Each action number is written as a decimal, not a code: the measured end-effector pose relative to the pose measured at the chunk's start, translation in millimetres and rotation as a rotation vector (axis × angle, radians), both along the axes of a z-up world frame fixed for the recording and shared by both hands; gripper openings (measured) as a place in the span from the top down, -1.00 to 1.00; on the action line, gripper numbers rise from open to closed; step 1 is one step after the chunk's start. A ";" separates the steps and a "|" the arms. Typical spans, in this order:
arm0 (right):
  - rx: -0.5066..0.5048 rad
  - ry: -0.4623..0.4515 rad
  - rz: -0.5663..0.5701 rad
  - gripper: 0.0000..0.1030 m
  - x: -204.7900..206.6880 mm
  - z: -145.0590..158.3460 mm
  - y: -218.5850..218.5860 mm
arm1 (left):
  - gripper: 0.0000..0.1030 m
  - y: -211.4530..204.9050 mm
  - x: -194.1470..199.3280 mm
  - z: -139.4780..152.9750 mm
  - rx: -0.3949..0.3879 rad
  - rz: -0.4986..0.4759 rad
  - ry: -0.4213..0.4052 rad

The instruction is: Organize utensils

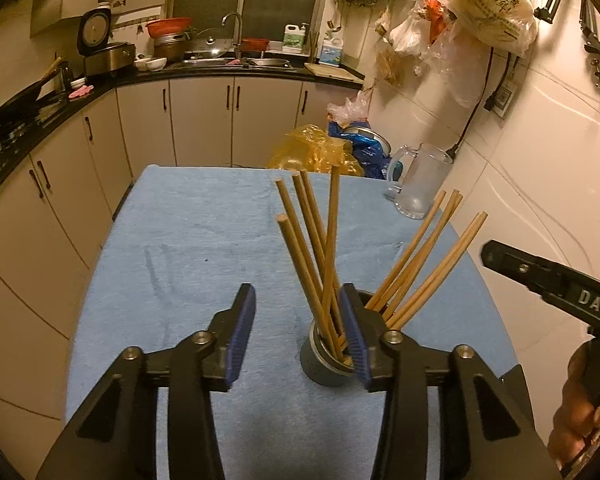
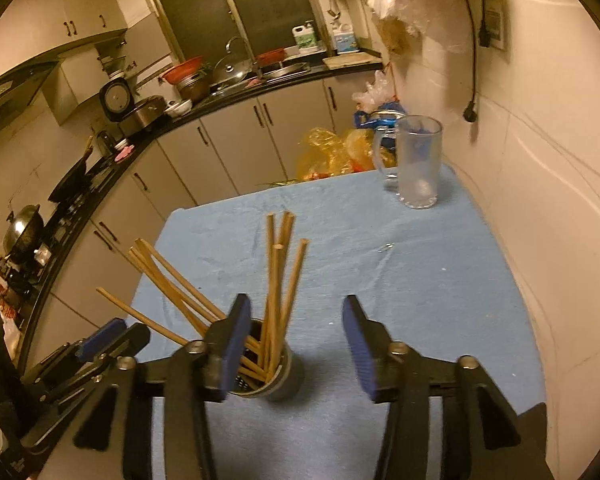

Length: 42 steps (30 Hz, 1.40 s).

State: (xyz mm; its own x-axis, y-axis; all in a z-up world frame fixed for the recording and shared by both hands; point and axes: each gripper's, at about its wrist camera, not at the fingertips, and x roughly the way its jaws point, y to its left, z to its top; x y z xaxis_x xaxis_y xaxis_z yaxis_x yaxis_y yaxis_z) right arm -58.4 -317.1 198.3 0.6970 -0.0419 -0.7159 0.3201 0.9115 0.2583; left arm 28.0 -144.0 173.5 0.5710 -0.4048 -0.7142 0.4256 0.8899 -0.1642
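A grey round utensil holder [image 1: 322, 366] stands on the blue cloth-covered table [image 1: 188, 248] and holds several wooden chopsticks [image 1: 320, 240] that fan out upward. My left gripper [image 1: 300, 336] is open and empty, with its right finger beside the holder's rim. My right gripper [image 2: 296, 348] is open and empty just above the holder [image 2: 284, 380], its left finger by the rim; the chopsticks [image 2: 278, 276] rise in front of it. The right gripper also shows at the right edge of the left wrist view [image 1: 548, 280].
A clear glass mug [image 2: 418, 162] stands at the table's far right corner, near the white tiled wall. Yellow and blue plastic bags [image 1: 320, 150] lie behind the table. Kitchen counters with a sink, pots and a rice cooker [image 1: 104, 48] run along the back and left.
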 end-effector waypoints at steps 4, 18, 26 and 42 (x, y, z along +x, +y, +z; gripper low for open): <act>0.013 0.006 -0.032 -0.21 -10.7 0.0 -9.2 | -0.27 5.3 -4.4 1.6 0.027 0.047 -0.008; -0.120 0.085 -0.045 -0.51 -67.8 -10.4 18.0 | -0.90 44.5 -64.9 14.9 0.170 0.152 -0.100; -0.231 0.137 0.001 -0.55 -98.4 -15.0 45.2 | -0.90 62.2 -92.9 4.5 0.283 0.136 -0.096; -0.308 0.169 0.012 -0.55 -114.7 -18.9 90.2 | -0.90 88.1 -119.2 -1.1 0.375 0.133 -0.081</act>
State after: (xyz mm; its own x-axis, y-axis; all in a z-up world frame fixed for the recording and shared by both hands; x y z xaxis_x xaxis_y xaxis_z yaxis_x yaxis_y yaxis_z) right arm -173.1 -226.9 179.4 0.5711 -0.2663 -0.7764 0.3238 0.9423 -0.0851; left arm -91.1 -55.9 172.3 0.6612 -0.0440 -0.7489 0.3014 0.9298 0.2114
